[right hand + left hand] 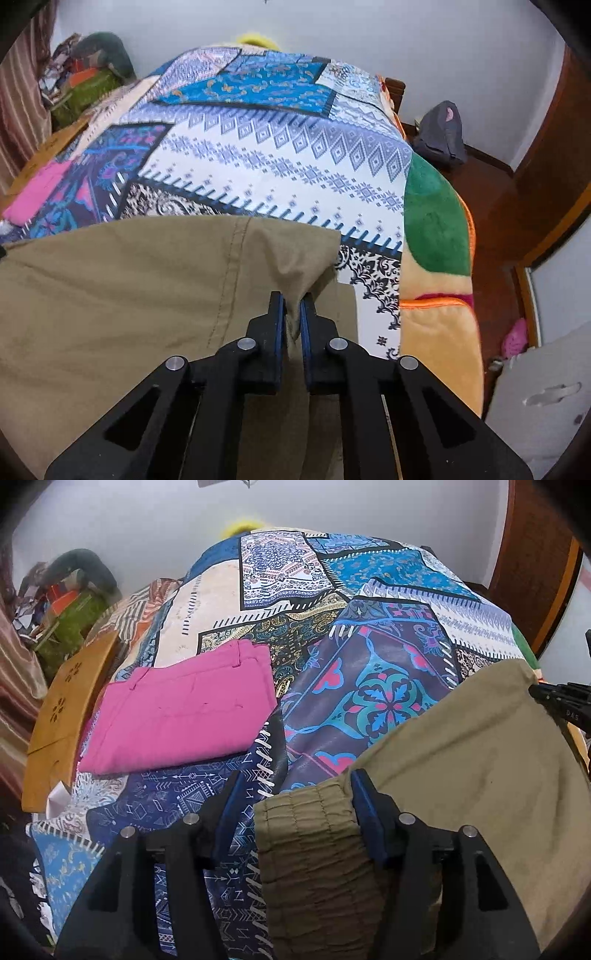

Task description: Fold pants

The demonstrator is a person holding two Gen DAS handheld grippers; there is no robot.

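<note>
Patchwork bedspread (258, 166) under khaki pants (129, 295), long axis gripper (295, 794) to gripper (291, 306).

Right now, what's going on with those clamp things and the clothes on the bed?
A person is folding khaki pants on a bed covered by a patchwork bedspread, using two handheld grippers. The right gripper is pinching a fold of the khaki fabric. The left gripper is open, with the elastic waistband lying between its fingers, not clamped. Pink pants already lie folded further left on the bedspread.

Left claw (295, 794) gapes around khaki pants' (461, 757) waistband (314, 849).
</note>
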